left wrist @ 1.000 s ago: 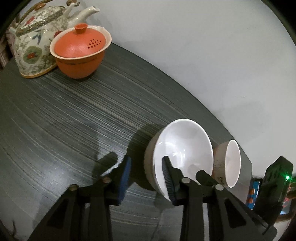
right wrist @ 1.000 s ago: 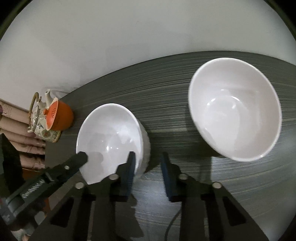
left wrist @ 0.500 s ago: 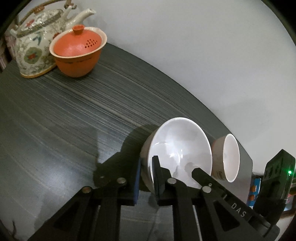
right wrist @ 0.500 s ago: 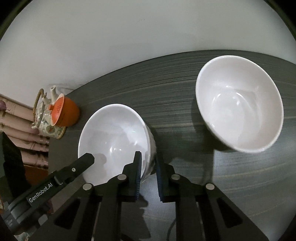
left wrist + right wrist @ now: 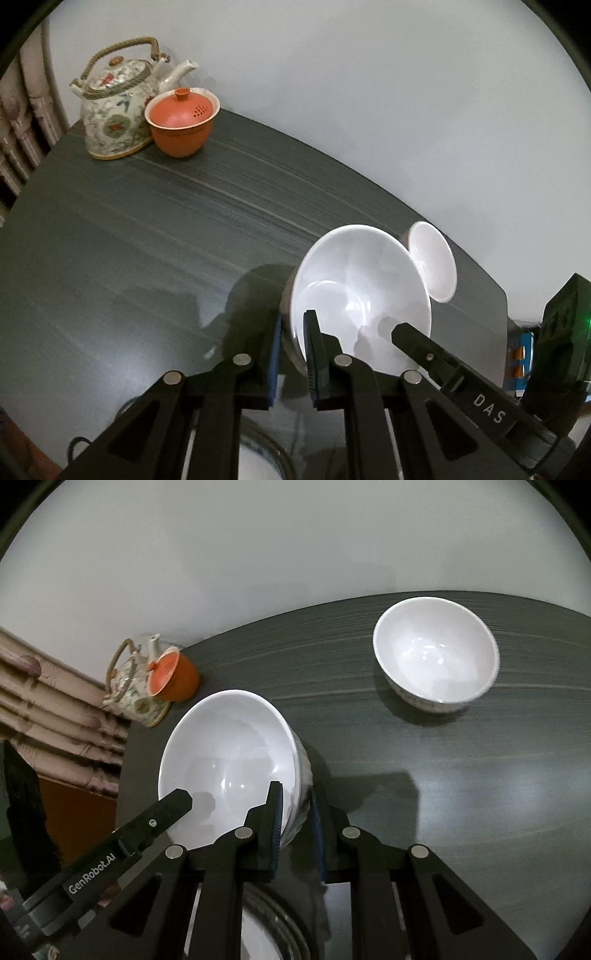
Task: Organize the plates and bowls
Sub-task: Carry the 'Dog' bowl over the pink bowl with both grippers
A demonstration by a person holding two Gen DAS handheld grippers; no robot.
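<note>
Bowl between both claws' pads

A round white plate with a dark rim is cut off by the bottom edge beneath the gripper frames, and the near white ceramic bowl hides part of the farther white bowl.

bowl white | lidded cup orange | teapot floral
</note>
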